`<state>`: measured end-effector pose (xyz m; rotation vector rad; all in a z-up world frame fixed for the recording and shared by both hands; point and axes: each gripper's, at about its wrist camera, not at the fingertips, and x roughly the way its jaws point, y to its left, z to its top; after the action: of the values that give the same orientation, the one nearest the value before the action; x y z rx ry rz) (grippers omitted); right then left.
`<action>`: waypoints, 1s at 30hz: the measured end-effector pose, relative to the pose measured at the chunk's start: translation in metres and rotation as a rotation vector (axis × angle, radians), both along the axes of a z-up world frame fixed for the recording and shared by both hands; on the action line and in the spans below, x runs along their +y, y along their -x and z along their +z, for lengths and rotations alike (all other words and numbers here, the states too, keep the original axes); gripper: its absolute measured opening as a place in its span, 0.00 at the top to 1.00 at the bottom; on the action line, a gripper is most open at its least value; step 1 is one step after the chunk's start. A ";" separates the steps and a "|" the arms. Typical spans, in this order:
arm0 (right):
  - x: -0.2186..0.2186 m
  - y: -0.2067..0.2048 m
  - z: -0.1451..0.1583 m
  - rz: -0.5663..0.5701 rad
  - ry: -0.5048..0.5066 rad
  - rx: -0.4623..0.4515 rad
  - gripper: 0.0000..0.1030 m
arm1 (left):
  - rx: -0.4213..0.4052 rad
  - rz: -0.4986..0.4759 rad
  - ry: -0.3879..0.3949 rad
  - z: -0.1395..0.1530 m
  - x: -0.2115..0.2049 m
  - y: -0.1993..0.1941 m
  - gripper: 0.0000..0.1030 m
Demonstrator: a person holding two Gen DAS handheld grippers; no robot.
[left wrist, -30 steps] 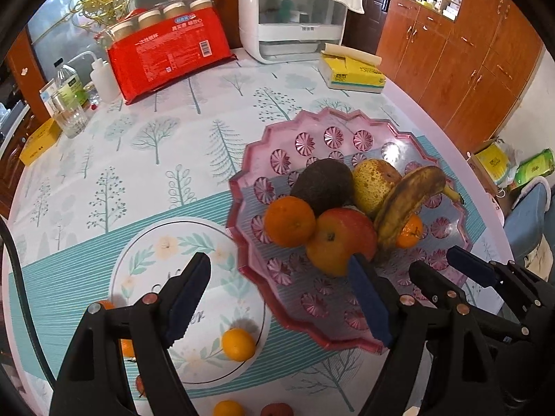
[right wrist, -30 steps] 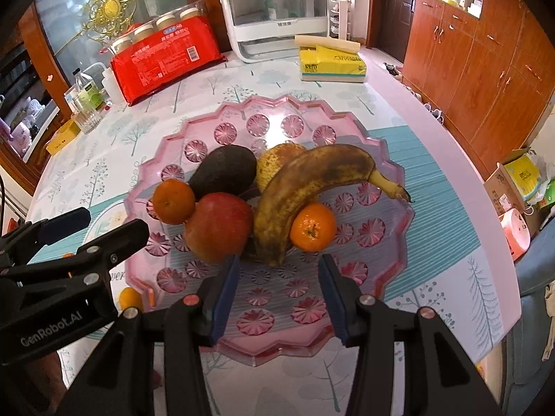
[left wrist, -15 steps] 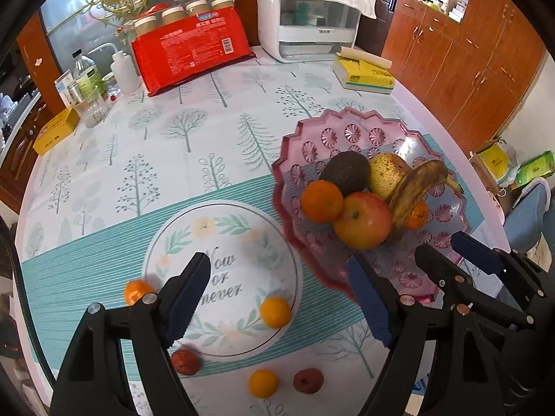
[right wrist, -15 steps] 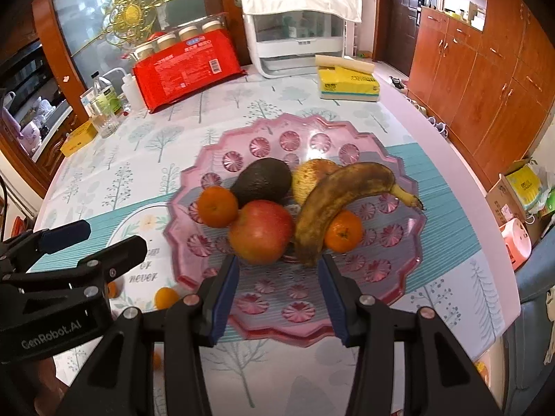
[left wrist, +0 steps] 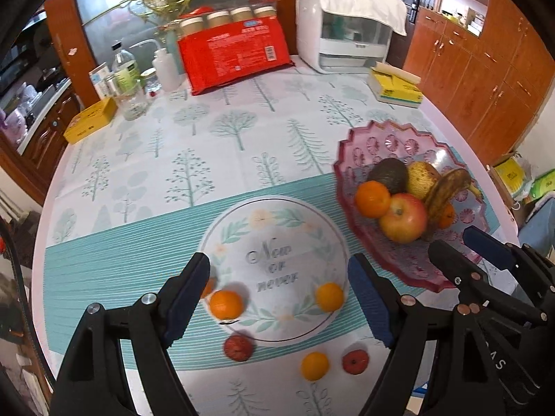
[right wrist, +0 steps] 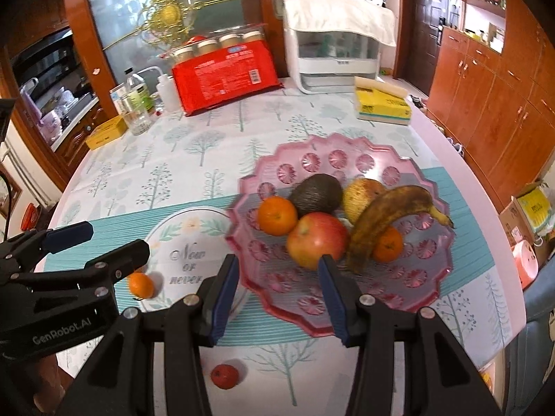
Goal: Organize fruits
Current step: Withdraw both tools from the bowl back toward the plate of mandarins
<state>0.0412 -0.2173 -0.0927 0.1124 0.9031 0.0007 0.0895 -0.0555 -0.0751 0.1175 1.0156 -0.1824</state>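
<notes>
- Grippers first: my left gripper (left wrist: 279,298) has its jaws spread wide with nothing between them, hanging above the round printed mat (left wrist: 274,270); my right gripper (right wrist: 279,298) has its jaws parted more narrowly, also empty, over the near rim of the pink fruit tray (right wrist: 301,315).
- Just past the left fingertips I see loose fruit on the table: an orange (left wrist: 226,304) and a second orange (left wrist: 329,296) on the mat, a small red fruit (left wrist: 238,347) at the mat's near edge, then a third orange (left wrist: 314,365) and another small red fruit (left wrist: 355,362) closer to me. What may be one more orange sits mostly hidden behind the left finger; I cannot tell for sure.
- Further out, the tray holds what I judge is the finished part: an apple (right wrist: 317,239), an avocado (right wrist: 315,194), a pear (right wrist: 362,194), a browned banana (right wrist: 385,218) and two oranges.
- My reading: the big pieces are in, the small ones are left, at least five still to move to the tray.
- Neither gripper is carrying anything, so I take this as the gap between picks, with the mat oranges the handiest targets for the left.
</notes>
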 end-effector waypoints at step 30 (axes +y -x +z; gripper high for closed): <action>0.124 -0.023 -0.064 0.253 -0.003 0.152 0.54 | 0.142 0.128 -0.091 -0.079 0.132 -0.028 0.22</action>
<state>0.0640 -0.0938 -0.1572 0.0000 1.0639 0.2320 0.1173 0.0764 -0.1545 0.1232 1.1698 -0.0284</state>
